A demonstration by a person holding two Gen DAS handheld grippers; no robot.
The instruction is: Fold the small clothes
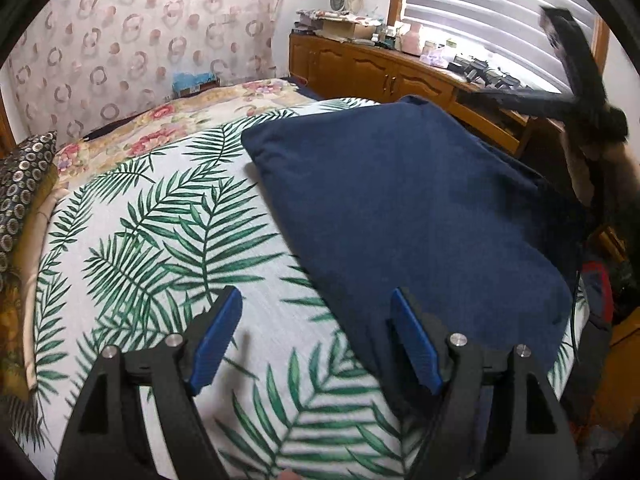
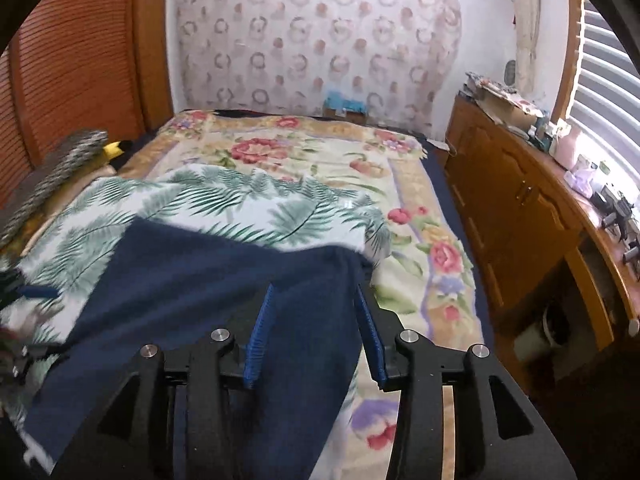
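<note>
One navy cloth (image 1: 408,208), two grippers

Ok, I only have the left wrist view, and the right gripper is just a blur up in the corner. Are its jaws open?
Observer: Yes. The right wrist view shows the right gripper with its pads apart and gripping nothing. The navy cloth lies below them.
Operator: Where does the cloth's right edge end?
Observer: It appears to run off the leaf-print sheet onto the floral blanket.
Operator: Anything by the pillow?
Observer: A yellow-and-black item sits behind the patterned pillow. It is too small to identify.
</note>
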